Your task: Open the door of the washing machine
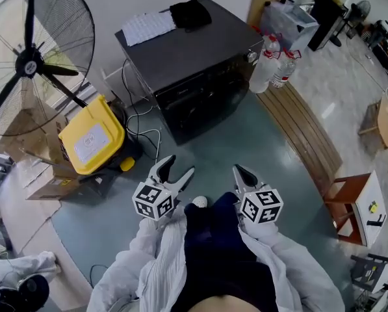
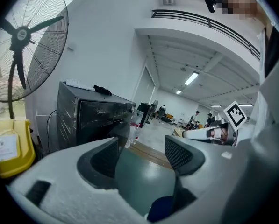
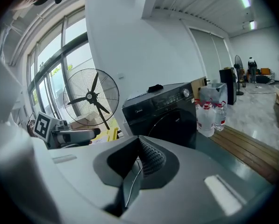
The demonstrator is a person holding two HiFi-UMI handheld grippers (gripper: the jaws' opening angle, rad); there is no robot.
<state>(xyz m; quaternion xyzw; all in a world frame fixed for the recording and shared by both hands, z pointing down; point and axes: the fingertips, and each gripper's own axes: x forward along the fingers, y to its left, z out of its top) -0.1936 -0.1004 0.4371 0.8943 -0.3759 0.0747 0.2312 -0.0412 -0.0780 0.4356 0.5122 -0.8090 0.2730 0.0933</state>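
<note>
The dark washing machine (image 1: 194,77) stands ahead of me on the floor, its round front door (image 1: 200,106) closed. It also shows in the left gripper view (image 2: 95,118) and the right gripper view (image 3: 165,115). Both grippers hover low in front of my body, well short of the machine and touching nothing. My left gripper (image 1: 179,168) has its jaws spread wide (image 2: 141,148), with only floor between them. My right gripper (image 1: 241,173) has its jaws together (image 3: 140,149), holding nothing.
A big standing fan (image 1: 31,57) and a yellow bin (image 1: 93,135) are left of the machine, with cables (image 1: 142,132) on the floor. Water bottles (image 1: 271,64) stand at its right on a wooden platform (image 1: 304,129). A black cloth (image 1: 190,13) lies on top.
</note>
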